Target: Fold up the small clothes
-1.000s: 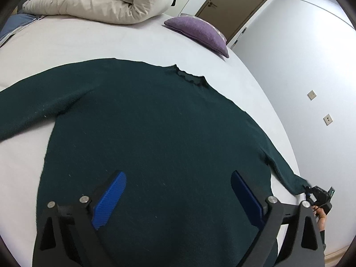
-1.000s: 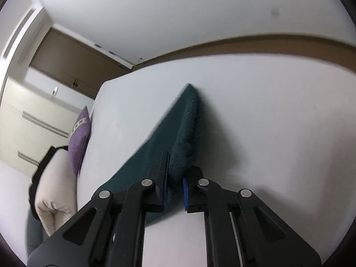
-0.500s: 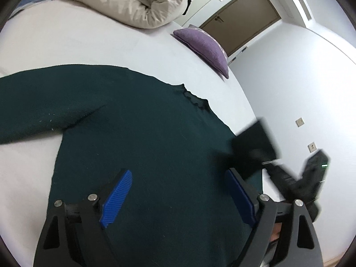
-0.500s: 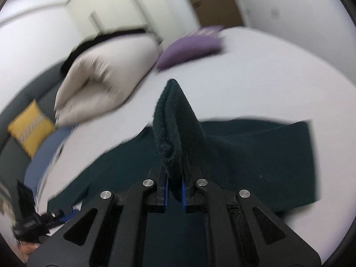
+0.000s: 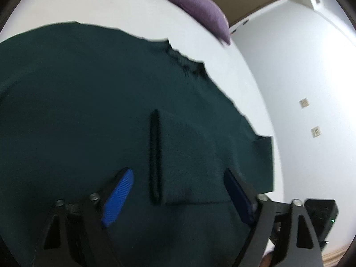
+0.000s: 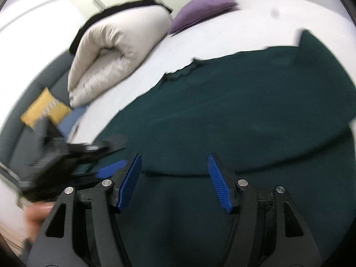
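Dark green sweater (image 5: 89, 102): flat on white bed (image 5: 233, 51), one sleeve (image 5: 195, 160) folded across its body, ahead of both grippers; left gripper (image 5: 178, 191) released, empty; right gripper (image 6: 174, 182) released, empty; purple cushion (image 5: 200, 9) beyond.

Dark green knit sweater (image 5: 89, 102), long-sleeved, spread flat and face-up across the white bed. Neckline (image 5: 184, 60) with a small frilled edge, pointed toward the far side of the bed. One sleeve folded inward over the body, lying across the lower chest, its cuff edge (image 5: 155, 158) showing as a dark straight line. Fold at the shoulder formed a squared corner (image 5: 264, 146) near the bed's edge. Same sweater (image 6: 233, 102) filled the right wrist view, folded sleeve a long band across the front.
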Available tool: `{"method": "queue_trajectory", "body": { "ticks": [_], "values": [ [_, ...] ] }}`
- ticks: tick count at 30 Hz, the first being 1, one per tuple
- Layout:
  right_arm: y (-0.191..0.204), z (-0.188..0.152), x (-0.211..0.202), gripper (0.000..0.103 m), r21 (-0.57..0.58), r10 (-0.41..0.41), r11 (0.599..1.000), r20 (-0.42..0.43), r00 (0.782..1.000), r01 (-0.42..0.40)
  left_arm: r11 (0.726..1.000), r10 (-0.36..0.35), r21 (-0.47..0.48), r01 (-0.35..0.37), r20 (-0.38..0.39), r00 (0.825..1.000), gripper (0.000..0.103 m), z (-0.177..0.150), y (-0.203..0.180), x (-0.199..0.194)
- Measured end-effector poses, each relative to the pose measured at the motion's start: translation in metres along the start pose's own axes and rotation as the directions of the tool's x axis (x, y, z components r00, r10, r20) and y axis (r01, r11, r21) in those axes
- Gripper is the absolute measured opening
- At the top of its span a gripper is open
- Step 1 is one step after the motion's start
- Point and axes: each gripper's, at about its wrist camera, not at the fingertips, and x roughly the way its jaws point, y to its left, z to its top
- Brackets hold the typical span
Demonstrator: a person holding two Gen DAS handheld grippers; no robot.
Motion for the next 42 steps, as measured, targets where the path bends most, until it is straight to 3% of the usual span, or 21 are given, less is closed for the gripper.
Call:
{"method": "queue_trajectory", "body": {
  "ticks": [2,4,6,7,10,14,19,23,25,28,32,35,38,42],
  "values": [
    [-0.026,0.011,-0.031,0.060,0.111,0.016,0.994,0.037,0.999,-0.020,0.998,0.050,0.030,-0.050,0.004,0.999,0.070,0.003,-0.006,0.009],
    [-0.054,0.019,-0.043,0.062,0.231,0.036,0.971,0.089,0.995,-0.056,0.995,0.086,0.047,-0.086,0.007,0.996,0.050,0.006,-0.012,0.013],
    [-0.086,0.020,-0.055,0.062,0.342,0.051,0.935,0.131,0.990,-0.094,0.993,0.104,0.058,-0.104,-0.005,0.995,0.013,0.011,-0.014,0.017],
    [-0.098,0.023,-0.054,0.062,0.385,0.056,0.917,0.147,0.988,-0.109,0.994,0.095,0.059,-0.094,-0.009,0.995,0.011,0.014,-0.014,0.015],
    [-0.124,0.029,-0.053,0.062,0.471,0.101,0.864,0.183,0.978,-0.177,0.994,0.074,0.083,-0.076,0.035,0.997,0.009,0.024,-0.019,-0.004],
    [-0.134,0.040,-0.042,0.062,0.500,0.168,0.830,0.198,0.966,-0.247,0.994,0.057,0.087,-0.070,0.147,0.987,0.009,0.037,-0.019,-0.035],
    [-0.152,0.059,-0.035,0.060,0.540,0.129,0.804,0.247,0.960,-0.248,0.994,0.062,0.072,-0.084,0.260,0.963,0.009,0.047,-0.001,-0.055],
    [-0.176,0.071,-0.040,0.055,0.563,0.068,0.792,0.303,0.951,-0.236,0.992,0.113,0.025,-0.121,0.217,0.970,0.009,0.054,0.021,-0.023],
    [-0.188,0.068,-0.041,0.049,0.581,0.081,0.772,0.313,0.946,-0.259,0.990,0.133,0.017,-0.139,0.202,0.970,0.009,0.050,0.029,-0.010],
    [-0.197,0.063,-0.043,0.033,0.567,0.076,0.787,0.303,0.950,-0.243,0.992,0.125,-0.006,-0.126,0.199,0.972,0.009,0.042,0.041,-0.006],
    [-0.198,0.060,-0.054,0.035,0.572,0.071,0.788,0.282,0.957,-0.227,0.992,0.121,0.017,-0.127,0.202,0.972,0.009,0.044,0.041,-0.007],
    [-0.180,0.065,-0.078,0.039,0.528,-0.023,0.843,0.229,0.973,-0.105,0.994,0.099,0.017,-0.104,0.209,0.973,0.009,0.043,0.046,-0.009],
    [-0.160,0.087,-0.102,0.040,0.419,-0.129,0.908,0.244,0.961,0.016,0.993,0.104,0.038,-0.114,0.214,0.971,0.009,0.039,0.045,-0.009],
    [-0.148,0.140,-0.072,0.040,0.275,-0.173,0.953,0.164,0.971,0.124,0.987,0.118,0.076,-0.138,0.231,0.966,0.012,0.034,0.044,-0.005]
  ]
}}
